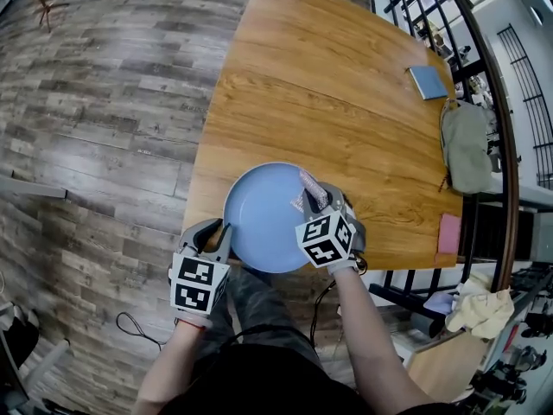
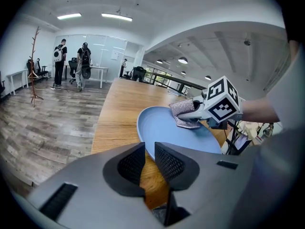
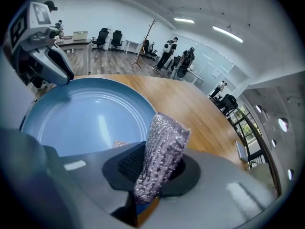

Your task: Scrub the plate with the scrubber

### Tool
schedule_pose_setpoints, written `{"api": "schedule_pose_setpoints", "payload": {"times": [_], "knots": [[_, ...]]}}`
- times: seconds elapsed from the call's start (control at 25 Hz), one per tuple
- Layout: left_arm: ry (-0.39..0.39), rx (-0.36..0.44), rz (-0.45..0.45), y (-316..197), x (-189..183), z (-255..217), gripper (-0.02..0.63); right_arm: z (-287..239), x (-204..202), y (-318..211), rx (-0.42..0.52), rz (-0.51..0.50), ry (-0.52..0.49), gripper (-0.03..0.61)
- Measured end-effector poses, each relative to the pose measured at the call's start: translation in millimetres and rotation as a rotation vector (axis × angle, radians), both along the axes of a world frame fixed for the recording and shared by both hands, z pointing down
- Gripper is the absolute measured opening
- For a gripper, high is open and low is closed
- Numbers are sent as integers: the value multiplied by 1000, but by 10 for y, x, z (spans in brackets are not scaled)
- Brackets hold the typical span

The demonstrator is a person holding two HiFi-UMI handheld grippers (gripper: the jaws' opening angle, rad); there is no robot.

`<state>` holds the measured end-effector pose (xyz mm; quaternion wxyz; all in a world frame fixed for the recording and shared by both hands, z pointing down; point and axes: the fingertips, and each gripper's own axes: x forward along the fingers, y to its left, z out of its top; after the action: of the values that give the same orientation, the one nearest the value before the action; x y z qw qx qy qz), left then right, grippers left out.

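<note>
- Your right gripper point(image 3: 157, 167) has its jaws clenched on the scrubber point(image 3: 163, 149), a silvery mesh pad that stands up out of the grip. Picking up the tool is done.
- The plate point(image 1: 259, 219) is blue and lies flat on the desk point(image 1: 328, 102), at the near edge just in front of you.
- Your left gripper point(image 2: 149, 151) has its jaws drawn nearly together at the plate's near-left rim. In the left gripper view the rim reaches into the narrow gap at their tips, so they appear to pinch it and steady the plate. Count that as done too, though the hold looks shallow.
- The scrubber sits at the plate's right side. Seen from the left gripper view, its lower end lies on the inner surface just inside the rim, so you look to be in the scrubbing step itself.
- The plate shows no foam, streaks or dirt in any view. You cannot read from its surface how much has been covered.
- By my judgement, most of the scrubbing is ahead of you: the centre and the whole left half lie well apart from the pad.
- Next, carry the pad across the middle toward your left gripper and press lightly, because a plate this close to the desk edge could slide or tip.
</note>
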<state>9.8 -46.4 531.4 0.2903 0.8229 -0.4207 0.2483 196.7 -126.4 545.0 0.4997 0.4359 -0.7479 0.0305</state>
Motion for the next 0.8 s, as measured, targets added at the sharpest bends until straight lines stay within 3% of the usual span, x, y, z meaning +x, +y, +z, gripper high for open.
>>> {"api": "schedule_pose_setpoints", "payload": {"times": [0.2, 0.48, 0.8], "knots": [[11, -6, 1, -3, -6, 3, 60, 10, 127, 196, -25, 51, 20, 75], [6, -3, 9, -11, -9, 2, 60, 26, 157, 457, -97, 32, 102, 74], [23, -11, 16, -14, -6, 12, 60, 28, 39, 747, -160, 53, 61, 75]]}}
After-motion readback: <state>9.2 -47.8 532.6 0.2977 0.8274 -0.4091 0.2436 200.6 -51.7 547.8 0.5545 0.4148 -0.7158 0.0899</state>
